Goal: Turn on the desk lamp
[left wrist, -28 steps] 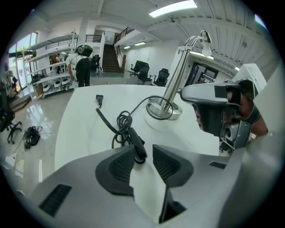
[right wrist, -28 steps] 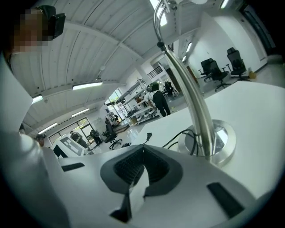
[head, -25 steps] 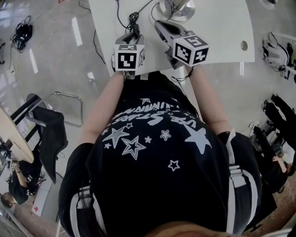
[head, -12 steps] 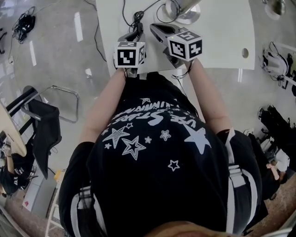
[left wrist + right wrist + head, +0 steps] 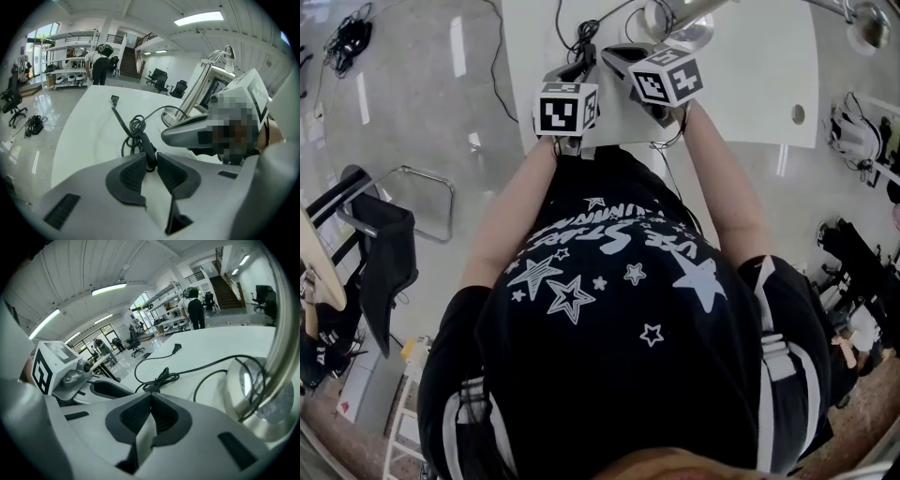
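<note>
**Left hand-held gripper pinches the lamp cord's switch**

The desk lamp (image 5: 198, 89) stands on the white counter (image 5: 89, 122) on a round chrome base (image 5: 262, 399). Its black cord (image 5: 133, 125) lies coiled just beside that base. The left hand-held gripper (image 5: 151, 161) has just been closing its jaws. Their tips now press on the cord's inline switch (image 5: 148, 147), near the base. The right hand-held gripper (image 5: 151, 397) sits just beside the base, jaws together with nothing between them.

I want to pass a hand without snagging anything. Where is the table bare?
Bare: the table right of the lamp base, out to the cable hole, and the strip left of the cord coil. Crowded: around the coil, inline switch and base.
</note>
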`<state>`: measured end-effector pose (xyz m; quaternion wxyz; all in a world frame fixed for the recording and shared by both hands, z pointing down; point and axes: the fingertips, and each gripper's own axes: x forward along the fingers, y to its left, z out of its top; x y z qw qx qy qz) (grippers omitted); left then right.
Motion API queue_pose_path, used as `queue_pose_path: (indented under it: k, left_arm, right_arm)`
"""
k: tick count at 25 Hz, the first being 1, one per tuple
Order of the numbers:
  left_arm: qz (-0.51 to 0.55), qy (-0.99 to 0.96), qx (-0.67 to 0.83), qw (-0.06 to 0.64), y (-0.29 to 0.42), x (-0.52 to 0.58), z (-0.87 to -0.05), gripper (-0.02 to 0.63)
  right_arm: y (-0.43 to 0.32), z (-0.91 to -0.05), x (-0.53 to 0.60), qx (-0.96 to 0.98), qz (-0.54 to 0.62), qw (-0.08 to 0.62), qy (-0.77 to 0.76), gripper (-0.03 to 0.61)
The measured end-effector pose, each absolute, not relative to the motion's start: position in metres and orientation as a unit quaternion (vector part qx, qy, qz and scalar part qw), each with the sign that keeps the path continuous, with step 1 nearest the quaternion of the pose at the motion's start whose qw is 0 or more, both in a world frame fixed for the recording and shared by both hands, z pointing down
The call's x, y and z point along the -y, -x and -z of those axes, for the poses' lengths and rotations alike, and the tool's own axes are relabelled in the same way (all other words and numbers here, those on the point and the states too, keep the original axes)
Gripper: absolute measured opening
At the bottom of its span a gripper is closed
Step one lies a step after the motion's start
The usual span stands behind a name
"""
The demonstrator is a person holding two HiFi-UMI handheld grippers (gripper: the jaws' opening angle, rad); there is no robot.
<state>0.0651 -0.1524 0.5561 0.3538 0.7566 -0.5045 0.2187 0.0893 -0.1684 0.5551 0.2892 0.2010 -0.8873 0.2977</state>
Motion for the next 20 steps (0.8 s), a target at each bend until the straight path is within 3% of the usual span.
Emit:
queue_pose_path:
  k: [10,20]
  left_arm:
    - [-0.213,-0.758,0.501,0.359,-0.067,0.152,-0.556,0.084]
    - [-0.213,-0.763,0.491,0.362,-0.065,0.153,-0.558,0.083]
  right_arm:
    - [-0.083,-0.568,0.166,0.865,-0.251,0.411,-0.144,0.005]
    - [-0.076,-0.574,0.165,0.867,-0.239,0.424,-0.107,0.005]
